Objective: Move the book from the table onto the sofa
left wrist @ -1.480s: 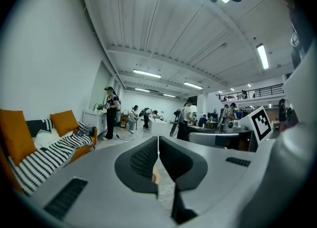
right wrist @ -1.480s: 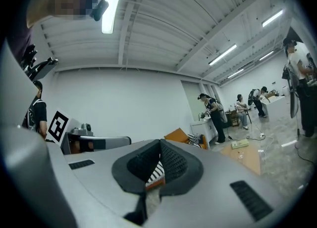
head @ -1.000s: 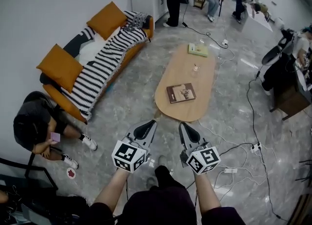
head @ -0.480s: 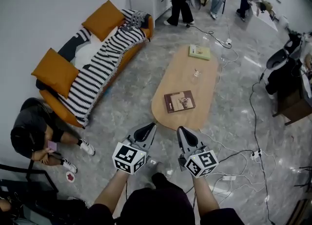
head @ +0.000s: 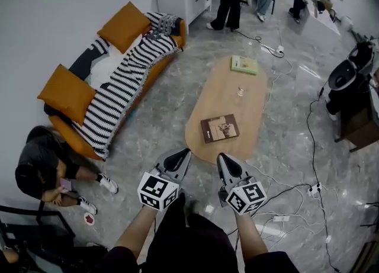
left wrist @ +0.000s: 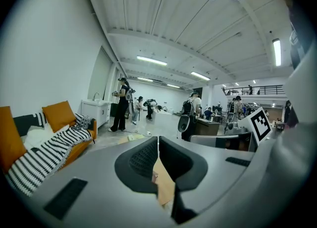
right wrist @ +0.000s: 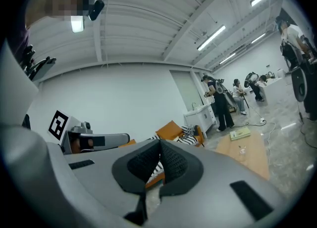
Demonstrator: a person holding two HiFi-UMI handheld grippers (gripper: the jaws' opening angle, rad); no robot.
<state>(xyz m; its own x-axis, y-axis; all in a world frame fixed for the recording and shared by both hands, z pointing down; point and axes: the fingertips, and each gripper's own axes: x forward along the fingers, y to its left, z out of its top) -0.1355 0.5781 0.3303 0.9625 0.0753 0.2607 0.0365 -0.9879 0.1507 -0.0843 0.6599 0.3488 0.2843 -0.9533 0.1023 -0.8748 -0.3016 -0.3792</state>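
On the near end of the table the book lies flat, cover up, a little askew to the table's long line and well inside its edge. Nothing touches it. I'd say the task is at its very first step, the approach, with the pick-up not yet begun.

Just short of that same near end, over the floor, the left gripper and the right gripper point toward the table side by side. Each gripper's own view shows its jaws pressed together with nothing caught between them. The next move, as I judge it, is to carry one gripper over the rim, part its jaws, and get an edge of the book between them. A thin book lying flat gives little to bite on, so it may need sliding toward the rim first. Then it has to cross the strip of floor to the sofa, which stands off the table's left side under a striped blanket and orange cushions.

Further up the table, past the book, stands a small glass, and at the far end lies a green pad. Cables trail on the floor off the table's right side, and a person sits on the floor beyond the sofa's near end.

As for writing, the book's cover shows a picture but no title I can read. The cubes carry only black-and-white square patterns.
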